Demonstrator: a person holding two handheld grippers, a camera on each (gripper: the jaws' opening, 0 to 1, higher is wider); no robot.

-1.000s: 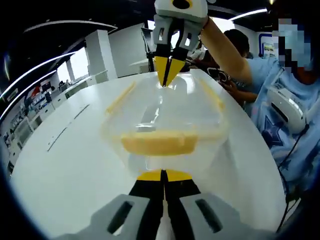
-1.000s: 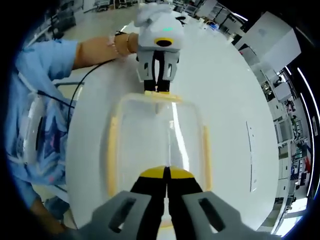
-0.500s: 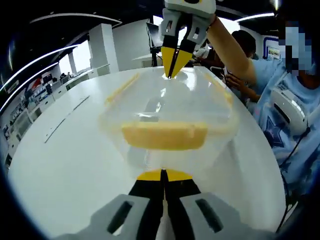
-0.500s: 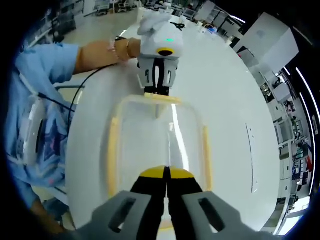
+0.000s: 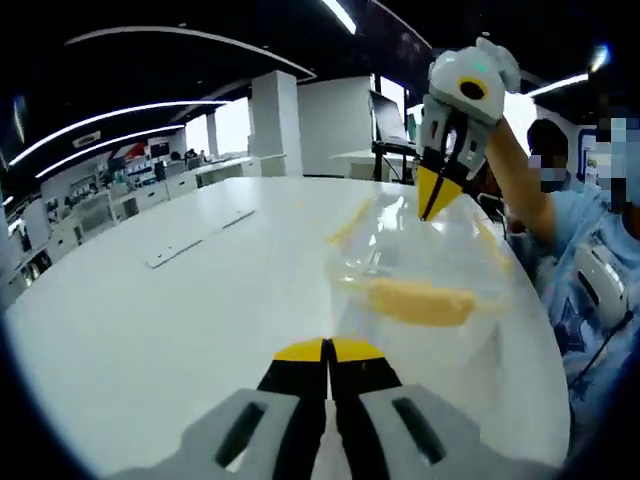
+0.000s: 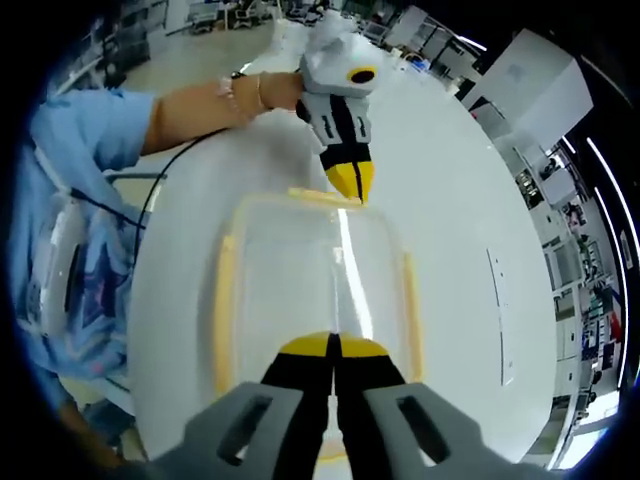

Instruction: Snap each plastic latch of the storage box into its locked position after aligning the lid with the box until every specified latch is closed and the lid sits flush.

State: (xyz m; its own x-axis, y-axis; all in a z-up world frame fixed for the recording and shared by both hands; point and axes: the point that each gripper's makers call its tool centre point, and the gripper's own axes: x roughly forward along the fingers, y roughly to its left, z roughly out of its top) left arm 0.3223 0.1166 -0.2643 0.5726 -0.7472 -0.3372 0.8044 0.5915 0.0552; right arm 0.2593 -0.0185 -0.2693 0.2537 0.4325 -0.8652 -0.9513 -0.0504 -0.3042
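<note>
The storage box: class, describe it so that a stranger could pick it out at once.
On the big round white table stands one clear storage box, its lid on. Yellow latches along its edges set it apart from the bare tabletop; both shut grippers' yellow tips meet it.

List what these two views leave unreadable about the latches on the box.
- Near-end latch, right gripper view: covered by the right tool.
- Far-end latch, right gripper view: the left tool overlaps one end; snapped or not is unclear.
- Side latches, left gripper view: blurred, too small to judge.
- Storage box, left gripper view: glare and clear plastic hide whether the lid sits flush.
</note>
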